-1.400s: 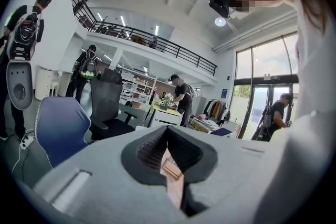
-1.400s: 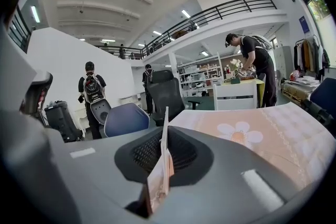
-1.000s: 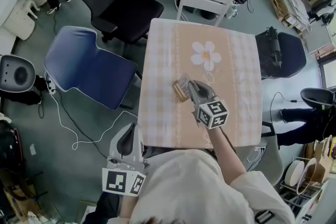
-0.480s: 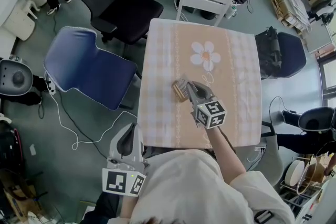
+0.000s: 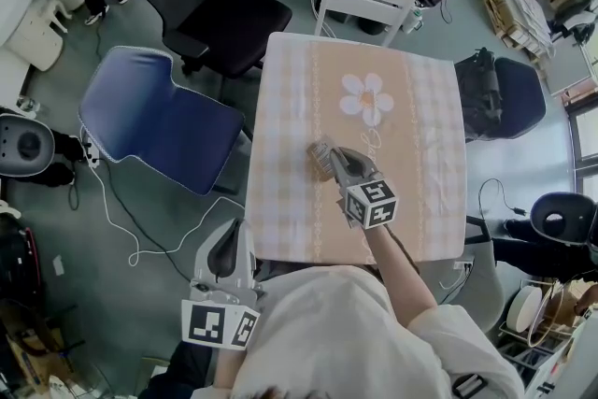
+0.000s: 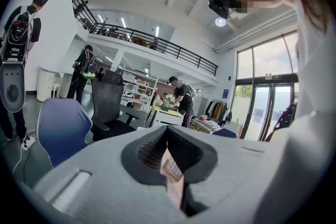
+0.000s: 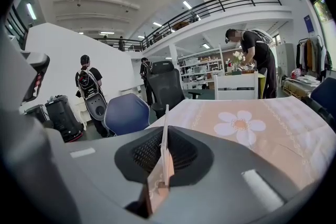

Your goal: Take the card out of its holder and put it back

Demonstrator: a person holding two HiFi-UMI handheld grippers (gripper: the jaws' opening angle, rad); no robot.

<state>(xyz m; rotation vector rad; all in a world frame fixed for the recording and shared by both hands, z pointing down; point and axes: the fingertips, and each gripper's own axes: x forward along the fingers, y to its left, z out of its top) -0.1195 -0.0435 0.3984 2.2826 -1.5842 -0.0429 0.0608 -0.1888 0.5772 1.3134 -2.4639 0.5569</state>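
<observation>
- Left gripper point(image 6: 169, 150): I see its jaws closed on a thin peach card point(image 6: 172, 173) that bears a barcode label. The piece stands edge-on between the pads and runs back toward the camera. I take it for the task's card, though no view shows it whole.
- Place of the left gripper: in the head view it hangs off the near left corner of the table point(image 5: 425, 201), over the floor and well apart from the other gripper. A blue chair point(image 6: 63, 126) stands ahead of it to the left.
- Right gripper point(image 7: 165, 150): its jaws are nearly together and pinch a second flat piece edge-on, which I judge to be the holder point(image 7: 159, 181). A pale strip of it rises above the jaws.
- Place of the holder: in the head view it projects ahead of the right jaw tips and slightly to their left, low over the checked cloth. I cannot tell whether it rests on the cloth or hangs just above it.
- Flower print point(image 5: 366, 98): on the cloth beyond the right gripper's tips, a little to their right.
- Progress, as I judge it: the first half looks done, since card and holder sit in separate grippers.
- Remaining: bring the two grippers together, line the card's edge up with the holder's opening, slide it in and let go.
- Unknown: which way the holder's opening faces.
</observation>
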